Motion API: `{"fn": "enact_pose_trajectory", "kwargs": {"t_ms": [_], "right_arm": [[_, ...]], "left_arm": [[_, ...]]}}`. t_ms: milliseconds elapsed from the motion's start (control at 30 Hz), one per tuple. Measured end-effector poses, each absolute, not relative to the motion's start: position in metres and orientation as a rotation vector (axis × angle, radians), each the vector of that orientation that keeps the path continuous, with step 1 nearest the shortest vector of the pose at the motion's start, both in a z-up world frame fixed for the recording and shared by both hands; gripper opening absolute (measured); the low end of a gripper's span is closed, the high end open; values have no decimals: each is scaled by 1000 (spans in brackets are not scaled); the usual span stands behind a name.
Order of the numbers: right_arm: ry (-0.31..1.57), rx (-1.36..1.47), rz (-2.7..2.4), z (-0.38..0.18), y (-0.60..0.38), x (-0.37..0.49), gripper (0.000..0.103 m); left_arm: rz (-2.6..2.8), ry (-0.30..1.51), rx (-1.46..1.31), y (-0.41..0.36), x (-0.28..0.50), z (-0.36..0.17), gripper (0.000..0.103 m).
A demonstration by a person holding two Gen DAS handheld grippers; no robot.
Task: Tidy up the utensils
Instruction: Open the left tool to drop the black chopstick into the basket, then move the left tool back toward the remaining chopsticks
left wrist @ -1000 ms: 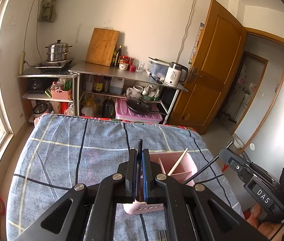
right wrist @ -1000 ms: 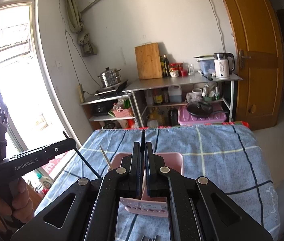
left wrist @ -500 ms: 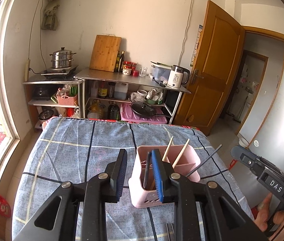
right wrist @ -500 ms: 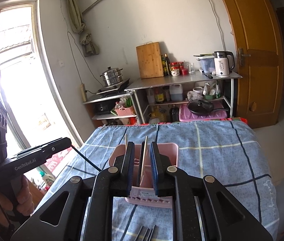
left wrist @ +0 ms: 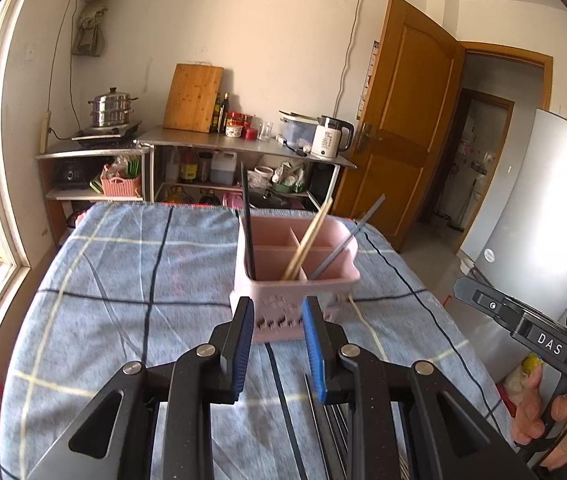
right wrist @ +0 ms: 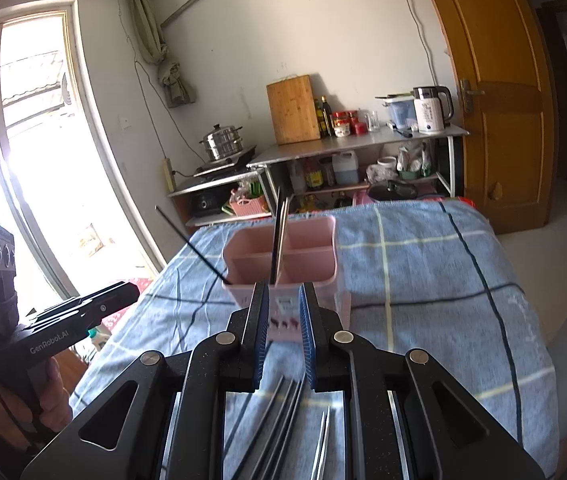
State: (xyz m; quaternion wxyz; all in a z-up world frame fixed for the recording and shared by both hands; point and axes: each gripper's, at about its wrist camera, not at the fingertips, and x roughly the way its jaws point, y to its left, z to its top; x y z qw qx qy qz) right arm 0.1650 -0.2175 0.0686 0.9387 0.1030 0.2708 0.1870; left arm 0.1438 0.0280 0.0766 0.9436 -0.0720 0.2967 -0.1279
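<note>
A pink divided utensil holder (left wrist: 299, 280) stands on the blue checked cloth (left wrist: 123, 300). In it stand a black chopstick (left wrist: 246, 220), wooden chopsticks (left wrist: 311, 236) and a grey chopstick (left wrist: 349, 240). My left gripper (left wrist: 276, 320) is open and empty, just short of the holder's near wall. In the right wrist view the holder (right wrist: 307, 268) carries a leaning black chopstick (right wrist: 191, 246) and an upright pair (right wrist: 279, 236). My right gripper (right wrist: 283, 308) is open with nothing between its pads, close to the holder's front. Loose chopsticks (right wrist: 275, 420) lie on the cloth under it.
Dark chopsticks (left wrist: 283, 400) lie on the cloth beneath my left gripper. A person's hand holds the other gripper at the right edge (left wrist: 523, 332) and at the left edge (right wrist: 63, 320). Metal shelves with a kettle (left wrist: 333, 136) stand behind the table, and a wooden door (left wrist: 399, 120) is on the right.
Both grippers were shut on chopsticks above the holder. They opened, left the chopsticks standing in it, and drew back and down toward the near side of the table.
</note>
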Motion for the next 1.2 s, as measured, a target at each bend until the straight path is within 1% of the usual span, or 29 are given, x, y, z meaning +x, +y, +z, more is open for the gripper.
{"fn": "enact_pose_trajectory", "kwargs": {"t_ms": [233, 400, 633, 900, 1200], "right_arm": [[608, 220, 393, 38, -223, 134, 16], [641, 218, 383, 19, -223, 117, 16], [671, 205, 372, 7, -223, 107, 16], [710, 197, 366, -8, -220, 107, 16], [772, 183, 368, -28, -213, 115, 16]], "left_arm": [[-278, 663, -130, 15, 112, 39, 25], [-286, 689, -139, 13, 98, 23, 25], [-303, 719, -138, 5, 88, 8, 25], [-313, 763, -127, -5, 92, -10, 25], [-323, 864, -116, -19, 116, -48, 25]]}}
